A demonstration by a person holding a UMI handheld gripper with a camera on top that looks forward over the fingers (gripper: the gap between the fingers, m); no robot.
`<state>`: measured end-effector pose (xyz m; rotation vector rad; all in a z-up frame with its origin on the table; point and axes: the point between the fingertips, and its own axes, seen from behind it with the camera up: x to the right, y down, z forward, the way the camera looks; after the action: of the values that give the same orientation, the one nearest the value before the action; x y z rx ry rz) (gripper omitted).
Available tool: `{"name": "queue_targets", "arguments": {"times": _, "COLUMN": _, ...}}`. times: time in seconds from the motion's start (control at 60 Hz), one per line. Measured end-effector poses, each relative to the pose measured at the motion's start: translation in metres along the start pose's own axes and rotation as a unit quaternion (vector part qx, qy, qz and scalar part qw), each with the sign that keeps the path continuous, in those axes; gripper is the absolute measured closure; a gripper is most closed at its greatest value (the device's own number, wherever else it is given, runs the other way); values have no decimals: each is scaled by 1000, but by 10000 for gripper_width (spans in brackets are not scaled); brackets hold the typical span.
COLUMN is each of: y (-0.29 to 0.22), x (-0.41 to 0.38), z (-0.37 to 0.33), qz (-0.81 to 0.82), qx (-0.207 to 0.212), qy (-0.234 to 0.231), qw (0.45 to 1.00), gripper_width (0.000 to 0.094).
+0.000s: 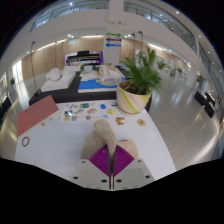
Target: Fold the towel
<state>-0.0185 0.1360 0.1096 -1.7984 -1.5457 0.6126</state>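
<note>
A beige towel point(105, 131) lies bunched on the white table point(55, 150) just ahead of my fingers. Its near part runs down between the two magenta pads point(100, 158), and more beige cloth shows beside the right finger. My gripper point(111, 160) is shut, with the pads meeting on the fold of towel between them. The rest of the towel under the fingers is hidden.
A potted plant point(135, 88) in a yellow pot stands beyond the towel to the right. Small objects point(85, 113) lie in a row past the towel. A red mat point(37, 115) and a small ring point(25, 141) lie to the left. A dark table point(75, 85) stands farther back.
</note>
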Motion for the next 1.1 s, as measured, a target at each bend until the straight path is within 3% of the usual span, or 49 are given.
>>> {"name": "queue_targets", "arguments": {"times": 0.283, "y": 54, "x": 68, "z": 73, "qz": 5, "qx": -25, "qy": -7, "qw": 1000, "gripper_width": 876}}
{"name": "queue_targets", "arguments": {"times": 0.317, "y": 58, "x": 72, "z": 77, "qz": 1, "qx": -27, "qy": -5, "qw": 1000, "gripper_width": 799}}
{"name": "queue_targets", "arguments": {"times": 0.5, "y": 45, "x": 86, "z": 39, "qz": 7, "qx": -22, "qy": 11, "qw": 1000, "gripper_width": 68}}
{"name": "queue_targets", "arguments": {"times": 0.533, "y": 41, "x": 84, "z": 22, "qz": 11, "qx": -24, "qy": 9, "qw": 1000, "gripper_width": 106}}
{"name": "queue_targets", "arguments": {"times": 0.933, "y": 25, "x": 45, "z": -279, "qz": 27, "qx": -21, "qy": 27, "qw": 999, "gripper_width": 84}}
{"name": "queue_targets", "arguments": {"times": 1.1, "y": 35, "x": 15, "z": -356, "qz": 37, "qx": -3, "qy": 22, "qw": 999, "gripper_width": 82}}
